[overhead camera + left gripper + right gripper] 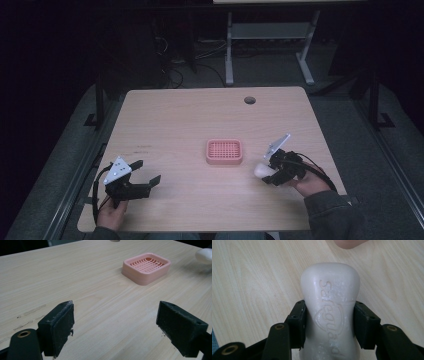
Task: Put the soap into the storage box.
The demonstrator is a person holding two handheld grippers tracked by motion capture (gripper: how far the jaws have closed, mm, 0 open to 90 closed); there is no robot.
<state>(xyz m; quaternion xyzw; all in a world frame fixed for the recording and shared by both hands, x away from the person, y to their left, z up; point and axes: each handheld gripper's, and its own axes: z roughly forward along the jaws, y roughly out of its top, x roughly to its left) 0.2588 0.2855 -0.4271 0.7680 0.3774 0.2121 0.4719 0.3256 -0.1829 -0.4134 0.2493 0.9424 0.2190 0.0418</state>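
— Two hand-held black grippers are seen over the pale wooden table (175, 120). How is the left gripper (148, 176) set?

— Jaws are spread wide, nothing between them; it's held at the near left corner, w/ the pads (58, 326) hanging just above bare wood. A grey three-cornered plate is carried on top.

— And the right gripper (265, 172)?

— It's clamped on a white waisted bar of soap (331, 312), pinched at its narrow middle from both sides. Raised lettering is stamped on the soap's top face. The bar is held at the near right, w/ its rounded end pointed left, toward the table's centre.

— Is it touching the table?

— Can't be told from the high view.

— What else is laid out?

— A pink rectangular plastic soap dish (224, 152) w/ a grid insert is set near the middle, just left of the soap and apart from it. A round cable hole (249, 100) is cut at the far edge.
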